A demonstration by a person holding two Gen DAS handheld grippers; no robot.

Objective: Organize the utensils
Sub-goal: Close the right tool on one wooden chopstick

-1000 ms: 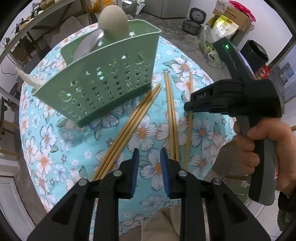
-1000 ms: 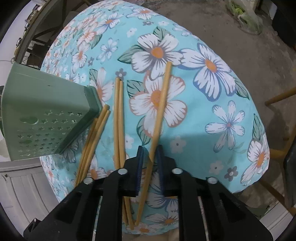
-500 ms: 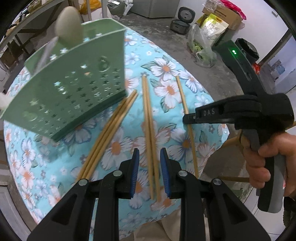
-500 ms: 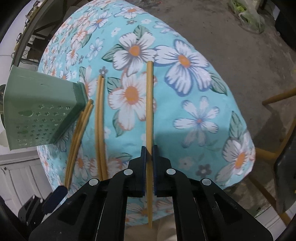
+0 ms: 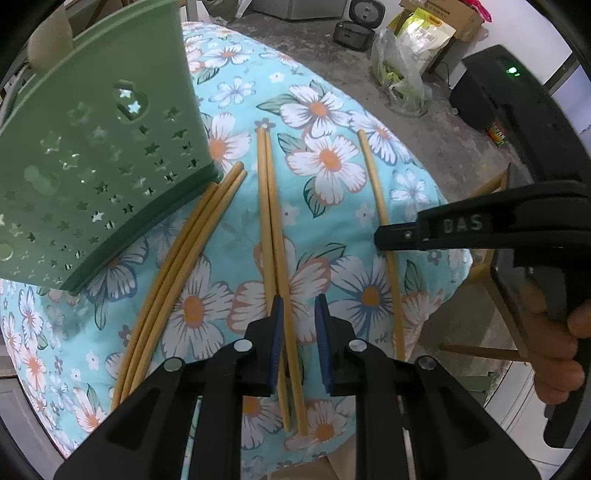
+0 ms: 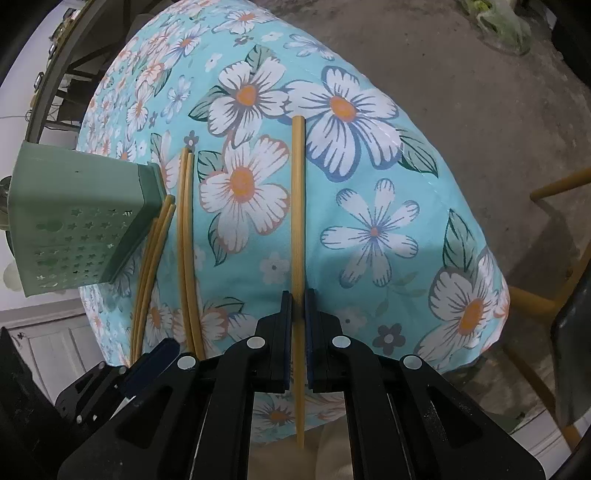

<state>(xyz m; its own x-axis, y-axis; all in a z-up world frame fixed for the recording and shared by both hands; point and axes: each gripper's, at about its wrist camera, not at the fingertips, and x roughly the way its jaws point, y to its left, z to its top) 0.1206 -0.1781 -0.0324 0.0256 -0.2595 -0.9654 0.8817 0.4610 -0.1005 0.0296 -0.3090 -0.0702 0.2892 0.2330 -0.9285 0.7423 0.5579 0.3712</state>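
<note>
floral tablecloth [image 5: 325, 162] | rice cooker [image 5: 354, 30] | plastic bag [image 5: 400, 79] | cardboard box [image 5: 448, 16]

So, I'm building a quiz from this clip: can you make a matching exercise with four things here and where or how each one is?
Things:
1. single chopstick
2. pair of chopsticks
3. three chopsticks
4. green caddy

States:
A. far ends against the caddy's base
B. clamped in the right tool
C. standing on the floral cloth, star holes in its wall
D. between the open fingers of the left tool

Pairs: 1-B, 2-D, 3-A, 4-C
</note>
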